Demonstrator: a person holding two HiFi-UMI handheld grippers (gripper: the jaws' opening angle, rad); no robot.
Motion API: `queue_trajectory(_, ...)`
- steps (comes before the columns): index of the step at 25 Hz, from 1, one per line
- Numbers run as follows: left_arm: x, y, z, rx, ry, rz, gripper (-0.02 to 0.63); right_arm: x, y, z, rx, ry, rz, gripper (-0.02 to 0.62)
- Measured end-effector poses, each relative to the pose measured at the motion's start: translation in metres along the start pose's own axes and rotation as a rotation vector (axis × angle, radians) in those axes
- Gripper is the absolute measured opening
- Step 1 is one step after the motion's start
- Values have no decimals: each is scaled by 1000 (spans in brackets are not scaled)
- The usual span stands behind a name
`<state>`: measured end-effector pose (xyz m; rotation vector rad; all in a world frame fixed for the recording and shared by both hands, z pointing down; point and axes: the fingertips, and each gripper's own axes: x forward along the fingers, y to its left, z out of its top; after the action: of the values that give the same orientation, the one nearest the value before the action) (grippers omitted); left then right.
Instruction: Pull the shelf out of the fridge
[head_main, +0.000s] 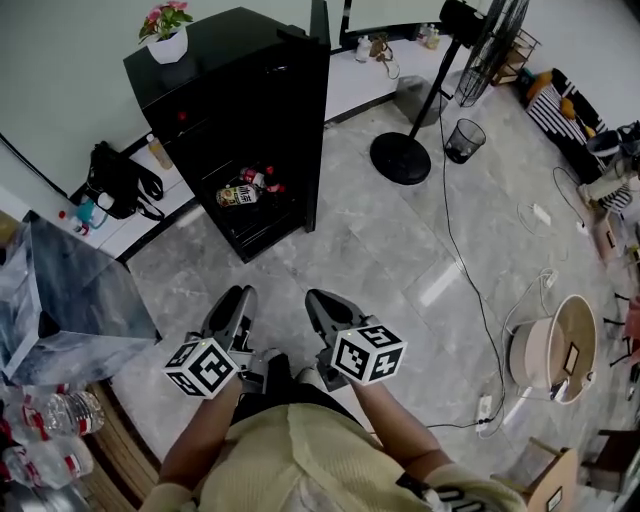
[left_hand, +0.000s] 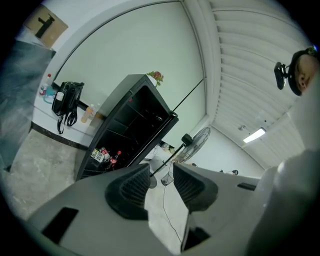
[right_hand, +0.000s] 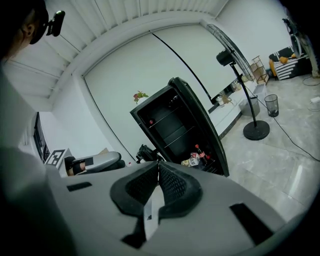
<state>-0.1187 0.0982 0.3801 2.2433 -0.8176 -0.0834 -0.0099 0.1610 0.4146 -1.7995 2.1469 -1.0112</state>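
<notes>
- Fridge (head_main: 235, 120), black, stands open on the grey floor (head_main: 400, 250), well apart from both grippers. Its shelf (right_hand: 179, 136) is inside, a thin line across the cabinet.
- Bottles (head_main: 248, 190) lie on the fridge's lowest level. The upper levels are too dark to tell their contents.
- Mesh bin (head_main: 465, 140) stands near the fan base (head_main: 400, 158). What it holds cannot be told.
- Flower pot (head_main: 168, 42) on the fridge top holds pink flowers.
- Left gripper (left_hand: 161, 169): fingers apart, nothing between them.
- Right gripper (right_hand: 158, 166): fingers together, empty.
- Only the head view shows the round tub (head_main: 560, 350), and only the gripper views show the shelf lines.
</notes>
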Motion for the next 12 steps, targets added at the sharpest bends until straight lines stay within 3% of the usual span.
queue_trajectory(12,67,48,29,-133,-151,122,130,57,-26,37,-64,45,-11,17)
